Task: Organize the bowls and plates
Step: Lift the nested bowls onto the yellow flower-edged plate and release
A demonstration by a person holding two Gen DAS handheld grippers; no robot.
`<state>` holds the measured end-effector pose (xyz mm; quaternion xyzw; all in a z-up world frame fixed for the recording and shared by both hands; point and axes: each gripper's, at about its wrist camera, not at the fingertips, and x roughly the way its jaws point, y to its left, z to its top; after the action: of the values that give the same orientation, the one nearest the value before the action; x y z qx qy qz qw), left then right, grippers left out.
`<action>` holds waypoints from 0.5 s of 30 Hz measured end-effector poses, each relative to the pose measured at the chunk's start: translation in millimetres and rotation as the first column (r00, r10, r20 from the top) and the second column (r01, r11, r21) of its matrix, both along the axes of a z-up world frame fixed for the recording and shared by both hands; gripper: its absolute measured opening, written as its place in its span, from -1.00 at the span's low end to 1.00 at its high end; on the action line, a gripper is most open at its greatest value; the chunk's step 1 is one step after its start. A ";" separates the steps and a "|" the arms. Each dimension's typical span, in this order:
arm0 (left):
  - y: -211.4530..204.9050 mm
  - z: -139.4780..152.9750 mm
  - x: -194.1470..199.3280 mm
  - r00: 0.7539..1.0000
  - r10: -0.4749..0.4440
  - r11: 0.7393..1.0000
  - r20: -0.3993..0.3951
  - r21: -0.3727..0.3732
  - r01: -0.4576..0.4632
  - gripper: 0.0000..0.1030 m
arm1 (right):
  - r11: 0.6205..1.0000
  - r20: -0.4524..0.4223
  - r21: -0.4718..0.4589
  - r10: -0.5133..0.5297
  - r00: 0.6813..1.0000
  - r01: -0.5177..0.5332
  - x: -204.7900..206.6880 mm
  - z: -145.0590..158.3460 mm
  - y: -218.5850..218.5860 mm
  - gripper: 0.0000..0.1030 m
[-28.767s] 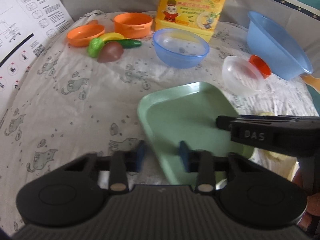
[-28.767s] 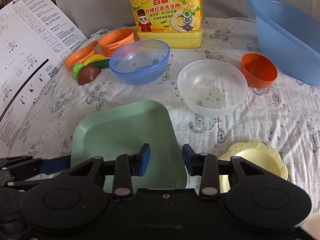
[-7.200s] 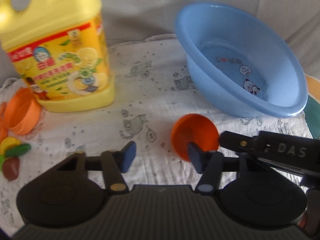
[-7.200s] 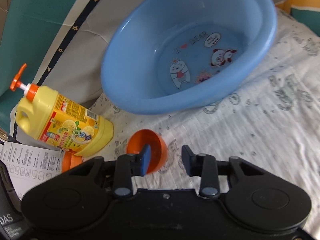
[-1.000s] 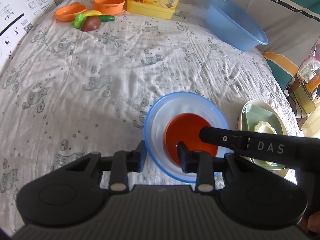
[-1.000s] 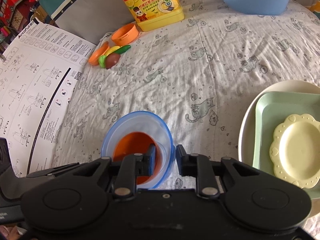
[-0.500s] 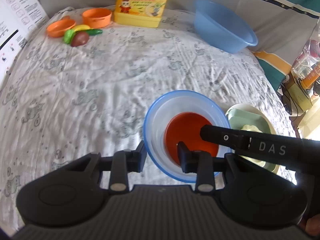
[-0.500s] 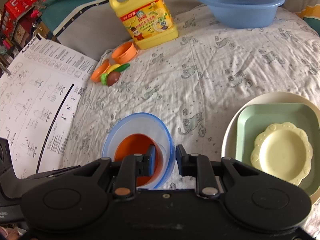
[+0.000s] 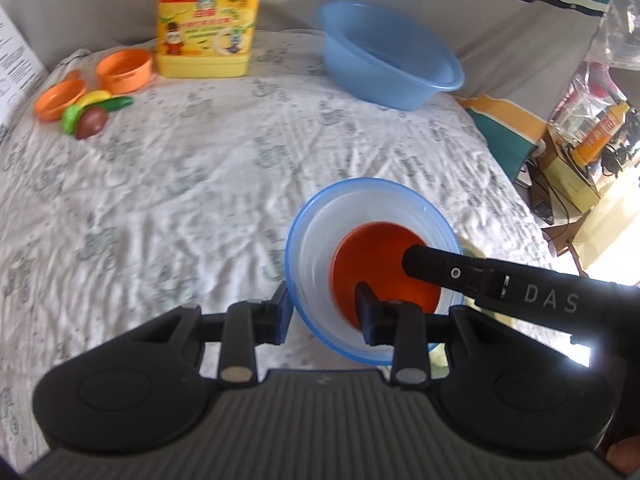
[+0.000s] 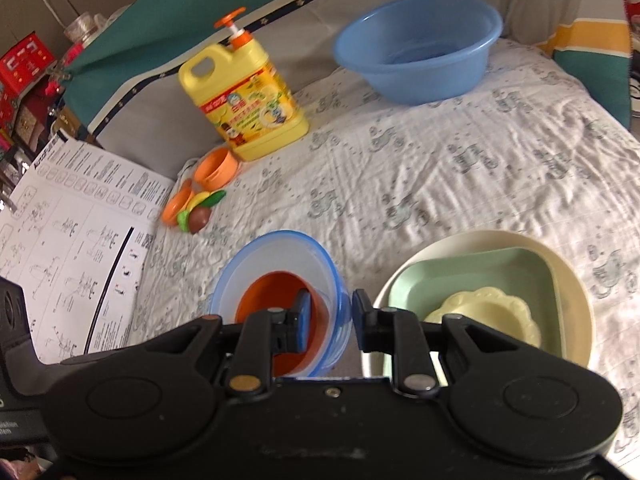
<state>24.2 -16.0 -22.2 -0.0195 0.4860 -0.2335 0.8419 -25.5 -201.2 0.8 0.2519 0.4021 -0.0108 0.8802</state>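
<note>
A stack of nested bowls, a blue bowl outside, a clear one inside it and a small orange bowl at the centre, hangs above the bed sheet. My left gripper is shut on its near-left rim. My right gripper is shut on the stack's right rim. To the right lies a cream round plate with a green square plate and a small yellow scalloped plate stacked on it.
A large blue basin and a yellow detergent jug stand at the back. Orange toy dishes and toy vegetables lie at the back left. A printed instruction sheet lies at the left. The bed's right edge drops to a cluttered floor.
Both grippers have lifted the bowl stack higher and tilted the views up. The plate stack now sits right beside and partly below the bowls.
</note>
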 end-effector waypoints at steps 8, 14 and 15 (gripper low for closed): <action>-49.2 1.4 0.6 0.998 -0.056 0.998 -0.019 -0.016 0.055 -0.36 | 0.997 0.000 0.002 -0.078 0.997 0.078 -18.2 1.8 -49.4 -0.57; -76.5 -8.2 0.6 0.995 -0.077 0.997 -0.061 -0.020 0.076 -0.36 | 0.993 -0.020 0.006 -0.116 0.993 0.116 -28.6 -5.2 -77.7 -0.57; -79.4 -10.4 0.0 0.994 -0.080 0.997 -0.069 -0.020 0.079 -0.36 | 0.993 -0.026 0.010 -0.121 0.992 0.121 -30.3 -7.4 -81.2 -0.57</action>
<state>24.3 -95.4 -32.6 -0.0156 0.5135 -0.2702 0.8143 -55.8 -282.4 -6.6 0.2808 0.3974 -0.0652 0.8712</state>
